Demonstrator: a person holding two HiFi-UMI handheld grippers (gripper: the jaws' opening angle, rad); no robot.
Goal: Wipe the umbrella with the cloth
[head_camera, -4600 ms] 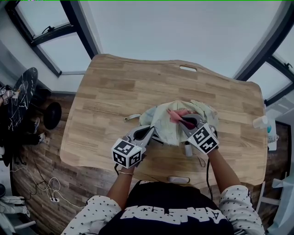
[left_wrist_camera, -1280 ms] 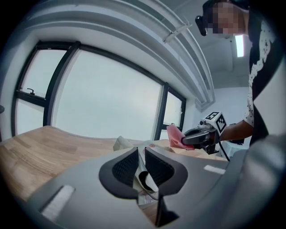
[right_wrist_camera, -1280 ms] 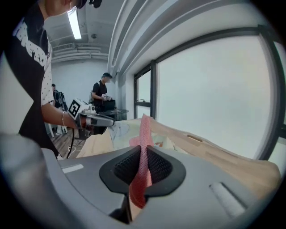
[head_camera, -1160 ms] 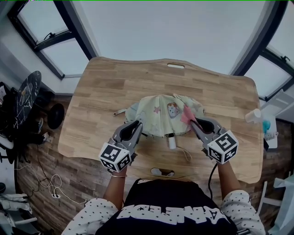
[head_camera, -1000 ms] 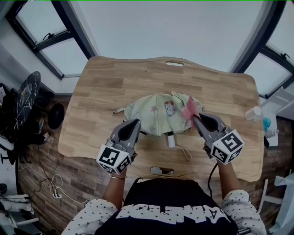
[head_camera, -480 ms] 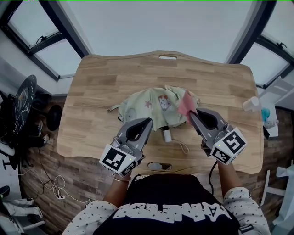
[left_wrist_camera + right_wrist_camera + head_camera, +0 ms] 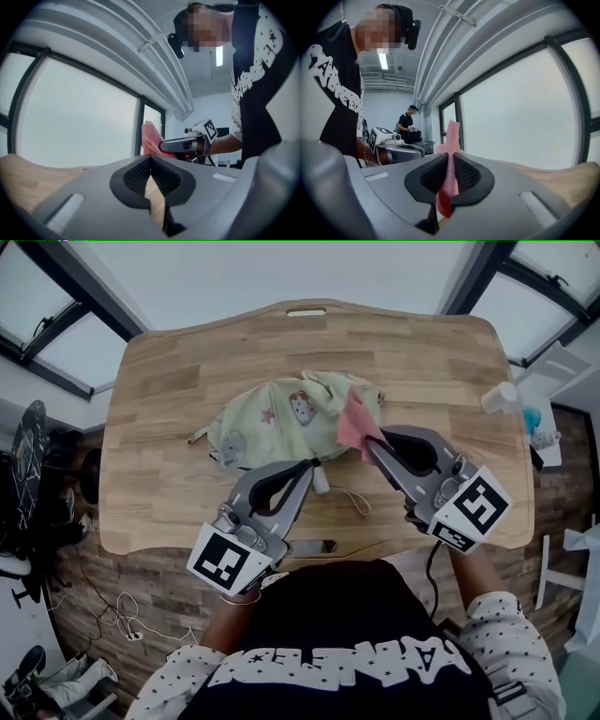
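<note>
Your right gripper (image 7: 368, 441) clamps the cloth (image 7: 353, 421) at the umbrella's (image 7: 272, 423) 3 o'clock edge; contact is unclear. Your left gripper (image 7: 311, 464) is closed and empty at 6 o'clock.

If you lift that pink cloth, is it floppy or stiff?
Probably floppy: the pink cloth folds thin in the shut jaws of the right gripper, and its lower end curls over. Likely light too: that small pinch alone holds it up. Its netted weave probably resists slipping.
</note>
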